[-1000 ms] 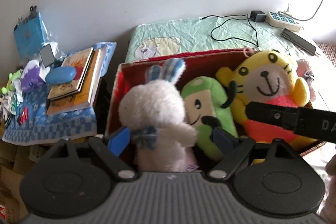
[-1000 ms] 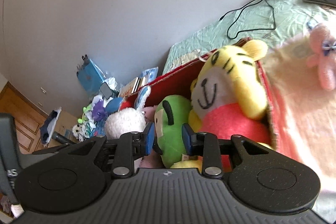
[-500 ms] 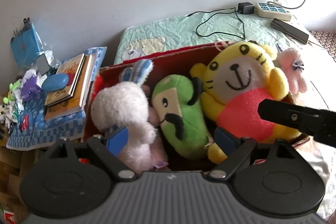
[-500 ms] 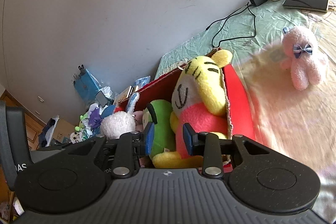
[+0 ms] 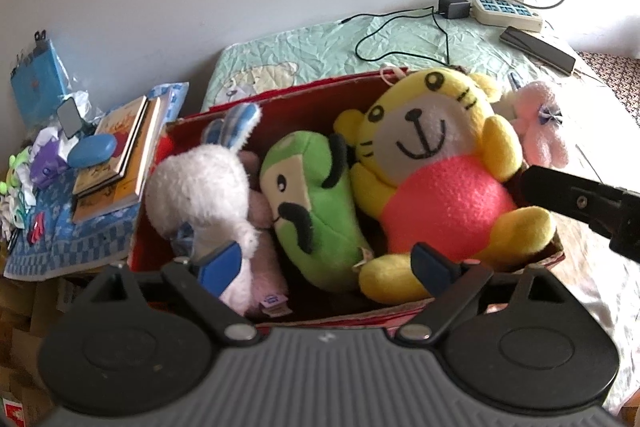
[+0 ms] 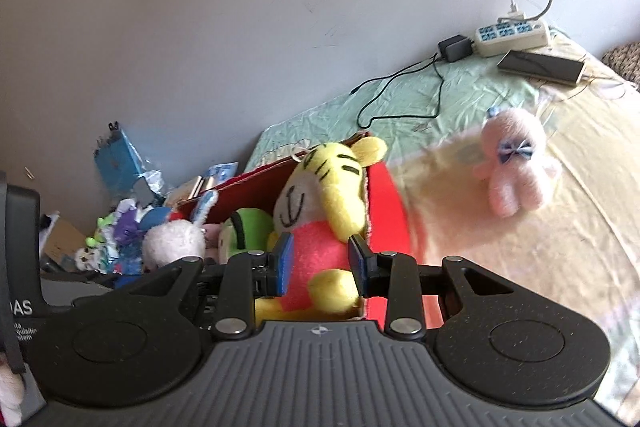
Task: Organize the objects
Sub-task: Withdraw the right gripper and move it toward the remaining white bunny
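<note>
Here the left hand-held gripper gapes wide and empty over the red cardboard box on the bed; the right hand-held gripper, partly open, holds nothing above the fuzzy yellow tiger.

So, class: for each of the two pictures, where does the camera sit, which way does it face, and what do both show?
Left wrist: on the left gripper, looking down into the red box; the right gripper's black arm shows at right.
Right wrist: on the right gripper, facing along the box toward the pink plush bunny.
Both show: the yellow tiger plush, bunny, power strip.
</note>
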`<state>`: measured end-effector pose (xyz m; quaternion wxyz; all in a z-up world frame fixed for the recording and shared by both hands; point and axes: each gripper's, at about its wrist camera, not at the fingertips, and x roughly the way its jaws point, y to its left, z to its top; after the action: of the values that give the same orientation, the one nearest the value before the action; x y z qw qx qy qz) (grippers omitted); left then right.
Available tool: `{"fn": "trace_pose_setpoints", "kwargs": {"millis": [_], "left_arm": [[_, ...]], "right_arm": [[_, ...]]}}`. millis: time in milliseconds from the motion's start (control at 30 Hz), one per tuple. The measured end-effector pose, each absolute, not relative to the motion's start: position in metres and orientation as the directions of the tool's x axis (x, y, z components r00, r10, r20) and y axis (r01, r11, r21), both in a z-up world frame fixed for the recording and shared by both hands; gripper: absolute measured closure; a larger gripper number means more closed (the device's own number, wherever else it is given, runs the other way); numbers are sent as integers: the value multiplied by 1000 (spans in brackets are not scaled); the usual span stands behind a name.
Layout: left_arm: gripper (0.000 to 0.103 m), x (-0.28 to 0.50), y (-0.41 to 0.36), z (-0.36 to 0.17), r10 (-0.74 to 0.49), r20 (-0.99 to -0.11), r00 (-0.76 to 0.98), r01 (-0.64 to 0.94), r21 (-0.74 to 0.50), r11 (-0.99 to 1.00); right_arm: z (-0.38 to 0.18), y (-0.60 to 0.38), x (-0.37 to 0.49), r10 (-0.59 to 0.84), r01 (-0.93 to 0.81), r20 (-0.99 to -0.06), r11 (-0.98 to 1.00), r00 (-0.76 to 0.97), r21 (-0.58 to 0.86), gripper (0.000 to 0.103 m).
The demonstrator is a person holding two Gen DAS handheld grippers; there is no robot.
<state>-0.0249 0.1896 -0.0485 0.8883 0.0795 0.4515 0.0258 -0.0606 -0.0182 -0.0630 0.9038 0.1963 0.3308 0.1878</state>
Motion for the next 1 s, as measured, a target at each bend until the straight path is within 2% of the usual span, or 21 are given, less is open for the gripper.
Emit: {"fn": "trace_pose_setpoints", "kwargs": {"millis": [33,667,1000], "left_arm": [[7,-25,188,-48,116,-798,591,28,164,986],[7,-19,156,-41,53,-802,596,98,138,985],[8,-9,131,-43,94,-800,593,88,181,980]], "right_arm": [[-63,-18,-61,464,-211,-525,857,713,471,69],[-67,-52,-70,420,-157,-525,867,740,472,69],[-75,-71,-62,449,-161,-553,856,702,490,69]]}}
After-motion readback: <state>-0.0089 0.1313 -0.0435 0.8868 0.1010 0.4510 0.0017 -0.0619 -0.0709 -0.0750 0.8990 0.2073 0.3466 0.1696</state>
